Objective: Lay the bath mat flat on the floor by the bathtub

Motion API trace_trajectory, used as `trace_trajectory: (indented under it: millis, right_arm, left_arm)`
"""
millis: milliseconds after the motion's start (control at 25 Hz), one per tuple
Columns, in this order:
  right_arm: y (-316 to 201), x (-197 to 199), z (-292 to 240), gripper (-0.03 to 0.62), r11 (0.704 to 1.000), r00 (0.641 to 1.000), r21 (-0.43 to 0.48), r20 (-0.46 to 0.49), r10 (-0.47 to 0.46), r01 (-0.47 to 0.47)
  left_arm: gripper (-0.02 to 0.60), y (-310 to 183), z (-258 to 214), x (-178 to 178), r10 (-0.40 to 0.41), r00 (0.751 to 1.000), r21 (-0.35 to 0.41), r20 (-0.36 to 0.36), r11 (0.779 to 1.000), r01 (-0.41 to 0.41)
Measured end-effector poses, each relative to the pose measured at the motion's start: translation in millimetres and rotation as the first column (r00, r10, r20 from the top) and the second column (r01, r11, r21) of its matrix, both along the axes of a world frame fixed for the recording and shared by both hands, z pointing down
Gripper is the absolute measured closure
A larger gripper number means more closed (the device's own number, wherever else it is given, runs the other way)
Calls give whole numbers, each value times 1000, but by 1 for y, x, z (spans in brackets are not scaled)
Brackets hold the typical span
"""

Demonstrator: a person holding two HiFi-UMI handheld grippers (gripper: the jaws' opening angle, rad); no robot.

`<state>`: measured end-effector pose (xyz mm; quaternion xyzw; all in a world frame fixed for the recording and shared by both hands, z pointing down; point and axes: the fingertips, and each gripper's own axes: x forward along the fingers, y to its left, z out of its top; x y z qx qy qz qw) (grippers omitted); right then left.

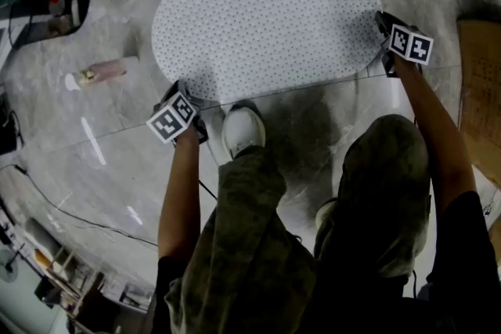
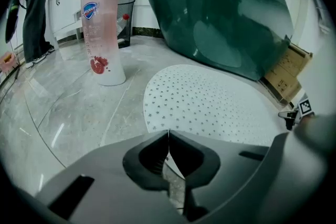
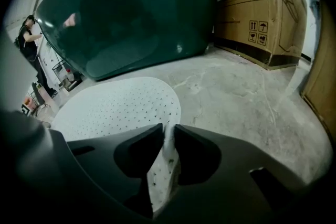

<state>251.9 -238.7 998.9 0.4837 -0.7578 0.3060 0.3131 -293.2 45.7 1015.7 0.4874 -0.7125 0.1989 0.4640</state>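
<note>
Two hand-held grippers grip one white, hole-dotted oval bath mat [image 1: 266,19], which is spread on the grey marble floor [image 1: 102,160] just ahead of them. A pink soap bottle [image 2: 102,34] stands ahead and left of the left gripper [image 2: 168,134], whose jaws are closed on the mat's near edge. The right gripper [image 3: 167,131] pinches a raised fold at the mat's end. A dark green bathtub [image 3: 126,13] looms beyond the mat, with cardboard boxes [image 3: 257,8] ahead of that gripper to its right.
</note>
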Motion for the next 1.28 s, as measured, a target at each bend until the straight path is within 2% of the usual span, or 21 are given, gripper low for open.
trace_trajectory:
  millis: [80, 160, 280, 360, 400, 480, 640, 840, 960, 1120, 1200, 1280]
  right_arm:
    - [-2, 6, 1, 452, 1000, 999, 17, -45, -5, 5]
    - [-5, 15, -2, 429, 999, 996, 34, -85, 15, -12]
    - [-4, 20, -14, 404, 997, 996, 60, -57, 61, -58]
    - [3, 13, -23, 406, 996, 998, 78, -24, 53, -51]
    - [9, 9, -27, 426, 996, 999, 85, -8, 38, -38]
    - [22, 1, -31, 537, 996, 1000, 85, 19, 12, -14]
    - [37, -9, -31, 571, 998, 998, 54, 54, 19, -22]
    - [52, -2, -47, 572, 996, 997, 41, 26, 79, -80]
    - [82, -4, -60, 572, 996, 996, -32, 35, 83, -82]
    - [123, 3, -88, 572, 974, 990, -178, -5, 141, -140]
    - [152, -7, -113, 572, 958, 986, -234, -9, 167, -165]
    - [176, -24, -146, 572, 956, 991, -261, -3, 136, -132]
  left_arm:
    - [561, -1, -2, 0, 4, 1000, 11, 3, 1000, -4]
    - [561, -5, -6, 0, 12, 1000, 34, 7, 999, -12]
    - [563, -13, -18, 4, 29, 1000, 87, -5, 996, -28]
    - [563, -18, -25, 13, 59, 998, 116, -22, 992, -56]
    - [563, -20, -28, 19, 80, 996, 125, -29, 989, -76]
    - [563, -23, -34, 28, 119, 992, 148, -42, 983, -112]
    - [563, -41, -42, 37, 154, 985, 212, -82, 968, -134]
    - [563, -63, -61, 59, 241, 960, 231, -140, 951, -205]
    - [563, -50, -104, 71, 195, 959, 243, -206, 959, -143]
    - [563, -56, -153, 79, 158, 927, 235, -341, 969, -78]
    - [563, -47, -180, 71, 147, 920, 202, -363, 976, -76]
    - [563, -44, -221, 70, 188, 920, 205, -344, 971, -121]
